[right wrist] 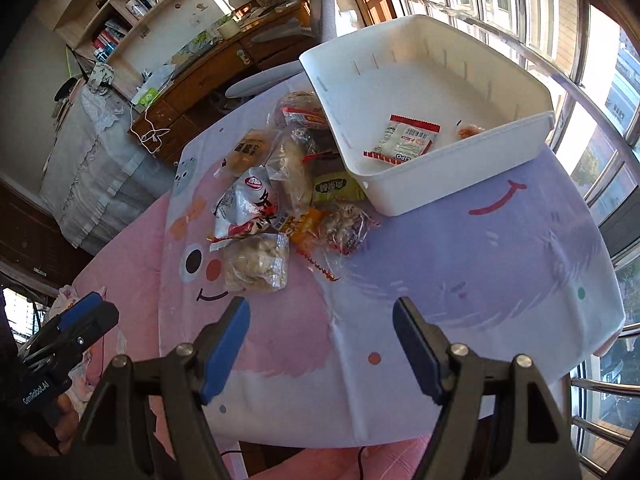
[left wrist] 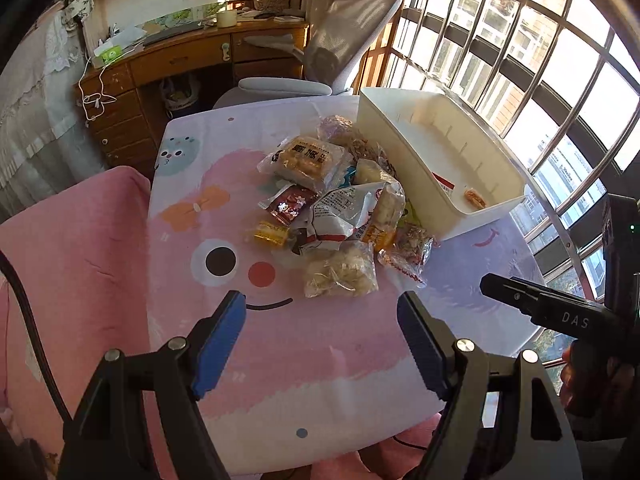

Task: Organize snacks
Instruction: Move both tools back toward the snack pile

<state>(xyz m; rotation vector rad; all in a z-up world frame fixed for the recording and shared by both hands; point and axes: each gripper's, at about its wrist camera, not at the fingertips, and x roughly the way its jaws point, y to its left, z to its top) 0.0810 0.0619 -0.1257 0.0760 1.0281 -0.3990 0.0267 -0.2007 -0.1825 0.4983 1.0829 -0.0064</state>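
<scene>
Landmark: white bin [right wrist: 460,176], open-topped, standing at the far window side of the bench [right wrist: 460,280], which carries a cartoon-print cloth in pink and lilac.

Inside the bin: one white sachet with red serrated edges [right wrist: 402,140] flat on the floor of the bin; one small orange-wrapped piece [right wrist: 468,131] beside it, toward the bin's near wall.

Outside the bin: snack pile [left wrist: 336,208], heaped on the cloth against the bin's long side wall. Contents that can be told apart:
- clear pack of pale puffed pieces [left wrist: 340,270], at the edge of the pile farthest from the bin;
- white crumpled bag with red print [left wrist: 344,212], mid-pile;
- small dark red sachet [left wrist: 286,204] and small yellow sweet [left wrist: 272,234], on the pile's side away from the bin;
- clear pack with a black label [left wrist: 308,158], toward the bin's far end;
- green packet [right wrist: 336,189], touching the bin wall.

Left tool [left wrist: 322,344]: blue pads apart, nothing between them, over bare cloth short of the pile.

Right tool [right wrist: 322,348]: blue pads apart, nothing between them, over bare cloth, well apart from the bin.
</scene>
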